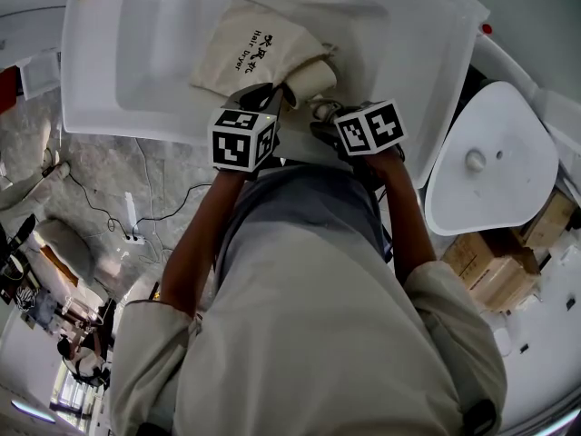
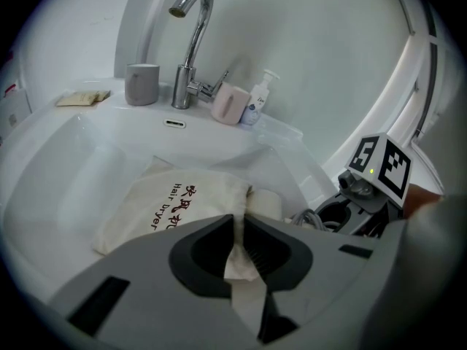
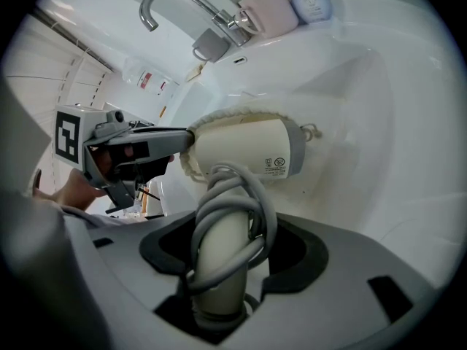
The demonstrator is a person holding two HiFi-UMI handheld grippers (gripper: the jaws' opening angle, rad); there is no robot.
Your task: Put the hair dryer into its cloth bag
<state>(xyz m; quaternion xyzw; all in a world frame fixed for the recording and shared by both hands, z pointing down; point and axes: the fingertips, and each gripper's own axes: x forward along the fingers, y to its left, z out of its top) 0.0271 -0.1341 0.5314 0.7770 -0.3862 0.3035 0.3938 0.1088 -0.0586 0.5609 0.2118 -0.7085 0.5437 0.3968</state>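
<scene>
It's a white bathroom basin point(image 1: 91, 62), with a chrome tap point(image 2: 191, 42) at the back and a grey cup point(image 2: 141, 84), a pink cup point(image 2: 230, 103) and a small pump bottle point(image 2: 257, 104) lined up along the ledge. The cream cloth bag point(image 1: 254, 48) lies flat in the bowl, printed side up, its mouth turned towards the person. The left gripper point(image 2: 239, 228) has its jaws drawn almost together on a fold of cloth at that mouth, pinching the hem and lifting it. The right gripper point(image 3: 222, 268) is clamped round the handle of the hair dryer point(image 3: 248, 148), with the grey cord point(image 3: 233, 203) wound over the handle inside the grip. The barrel lies sideways just above the basin floor, and its front end looks to be just inside the gathered rim of the bag, with the grey rear end and most of the body outside. To my eye the dryer is a rigid, smooth plastic thing with some weight in the barrel, so the handle is the sensible place to hold it, and the wrapped cord probably gives the jaws some bite. The bag is the awkward partner: thin, limp and light, it will likely sag shut or slide along the slick basin unless the hem is kept taut and raised. A hold close to the rim, opposite the side where the barrel goes in, should keep the opening wide.
</scene>
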